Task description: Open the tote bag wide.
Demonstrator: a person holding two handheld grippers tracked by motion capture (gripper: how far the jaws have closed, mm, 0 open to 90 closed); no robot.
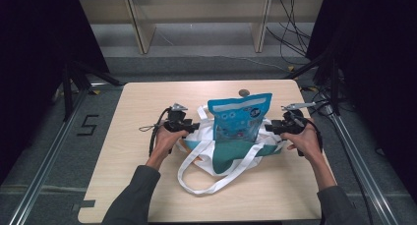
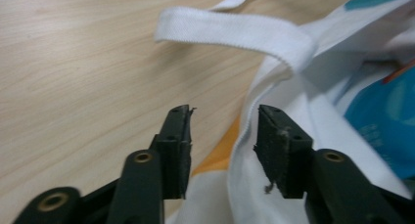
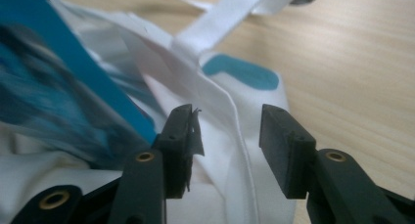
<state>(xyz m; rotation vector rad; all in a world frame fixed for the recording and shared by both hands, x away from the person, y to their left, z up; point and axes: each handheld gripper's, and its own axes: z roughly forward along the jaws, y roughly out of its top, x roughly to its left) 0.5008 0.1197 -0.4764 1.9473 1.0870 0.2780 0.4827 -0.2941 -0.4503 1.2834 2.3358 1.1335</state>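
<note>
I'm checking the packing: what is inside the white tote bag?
A blue snack pouch stands in the white tote bag, its top sticking out. Its lower part, and anything beneath it, is covered by the cloth.

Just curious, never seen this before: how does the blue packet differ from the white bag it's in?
The blue packet is glossy, printed and stands upright; the white bag is soft cloth, slumped flat on the table. The bag has long loop straps; the packet has none. Both carry blue-green colour.
</note>
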